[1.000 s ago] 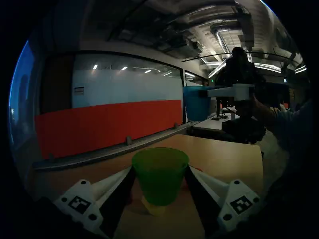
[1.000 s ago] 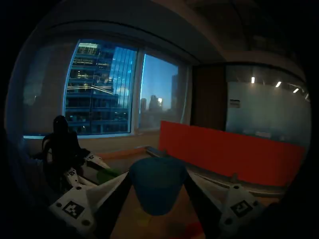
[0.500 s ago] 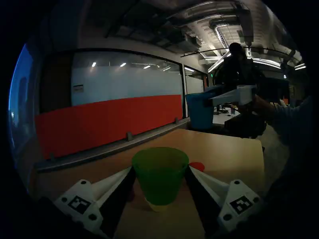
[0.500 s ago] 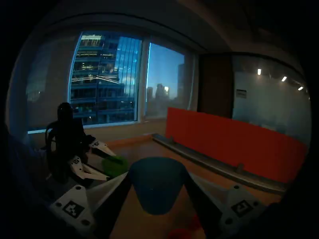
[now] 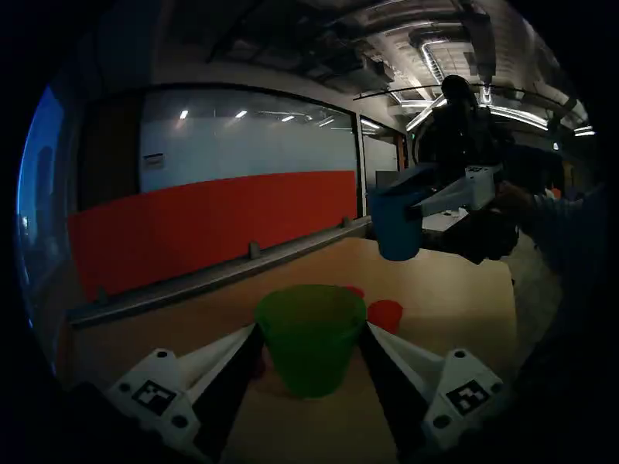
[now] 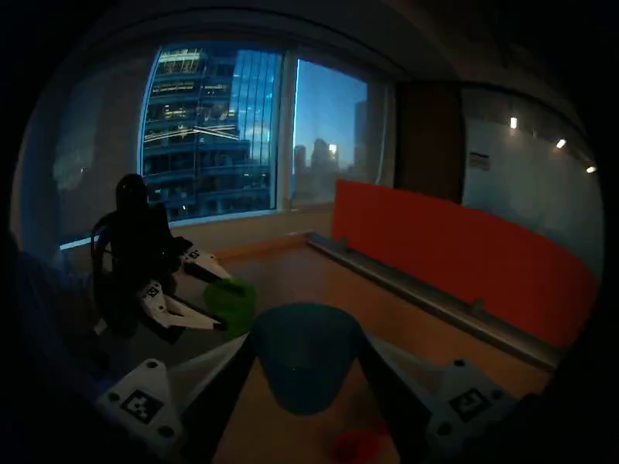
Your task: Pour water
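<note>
In the left gripper view a green cup stands upright between my left gripper's fingers, and my left gripper is shut on it above the wooden table. Farther off, the right gripper holds a blue cup in the air, tipped a little. In the right gripper view the blue cup sits clamped in my right gripper. To its left, the other gripper carries the green cup. Whether either cup holds water is too dark to tell.
Red round pieces lie on the table beyond the green cup; one red piece shows below the blue cup. An orange divider panel with a rail runs along the table's far edge. Windows stand behind. The room is dim.
The blue cup has come down and nearer to the green cup, and tilted slightly. The green cup has risen a little off the table; the yellow piece under it has gone from sight.
</note>
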`<action>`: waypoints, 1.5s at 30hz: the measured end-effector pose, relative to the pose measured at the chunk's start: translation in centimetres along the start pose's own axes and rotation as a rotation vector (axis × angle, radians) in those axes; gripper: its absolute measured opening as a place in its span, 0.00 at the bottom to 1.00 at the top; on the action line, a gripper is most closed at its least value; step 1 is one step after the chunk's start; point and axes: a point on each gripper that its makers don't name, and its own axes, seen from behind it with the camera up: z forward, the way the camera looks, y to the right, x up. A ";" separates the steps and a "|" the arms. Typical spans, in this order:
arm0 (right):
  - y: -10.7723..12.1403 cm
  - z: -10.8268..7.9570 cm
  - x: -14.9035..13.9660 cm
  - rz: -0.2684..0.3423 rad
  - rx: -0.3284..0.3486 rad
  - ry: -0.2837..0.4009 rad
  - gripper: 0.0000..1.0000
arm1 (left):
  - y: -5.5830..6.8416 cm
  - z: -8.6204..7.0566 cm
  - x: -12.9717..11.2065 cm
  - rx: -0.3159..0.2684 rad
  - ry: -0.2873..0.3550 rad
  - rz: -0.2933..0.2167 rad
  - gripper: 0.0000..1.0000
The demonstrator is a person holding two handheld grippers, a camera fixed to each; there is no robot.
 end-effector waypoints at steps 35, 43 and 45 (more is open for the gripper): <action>-0.4 5.2 -11.3 -0.001 0.096 -0.295 0.94 | -2.0 1.3 -9.0 -0.036 -0.271 0.002 0.84; -0.4 6.4 -13.8 0.000 0.110 -0.344 0.94 | -2.1 1.6 -11.1 -0.047 -0.334 0.003 0.84; -0.4 6.7 -14.4 -0.001 0.112 -0.356 0.94 | -2.1 1.7 -11.7 -0.049 -0.349 0.003 0.84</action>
